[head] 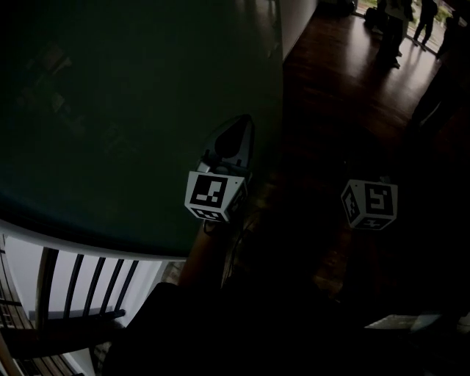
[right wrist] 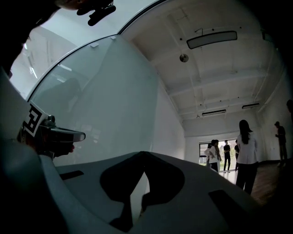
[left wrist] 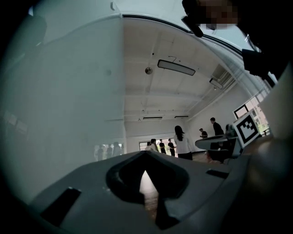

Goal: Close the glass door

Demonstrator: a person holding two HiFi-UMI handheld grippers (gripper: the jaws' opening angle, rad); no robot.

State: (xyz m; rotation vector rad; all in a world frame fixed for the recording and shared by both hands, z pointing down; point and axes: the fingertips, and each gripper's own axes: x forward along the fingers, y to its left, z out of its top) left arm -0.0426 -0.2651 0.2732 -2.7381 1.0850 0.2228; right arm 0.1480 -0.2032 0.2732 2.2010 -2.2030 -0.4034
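The glass door (head: 132,110) is a tall greenish pane that fills the left of the dim head view. It also stands as a pale frosted pane (left wrist: 68,91) in the left gripper view and as the same pane (right wrist: 105,100) in the right gripper view. My left gripper (head: 236,131) points forward beside the door's right edge, its jaws (left wrist: 145,153) shut on nothing. I cannot tell whether it touches the glass. To its right only the right gripper's marker cube (head: 369,204) shows clearly. The right gripper (right wrist: 143,154) is shut and empty, apart from the door.
A dark wooden floor (head: 345,88) runs ahead to the right of the door. Several people (head: 400,22) stand at the far end near a bright opening. A white rail with dark slats (head: 81,286) sits at the lower left.
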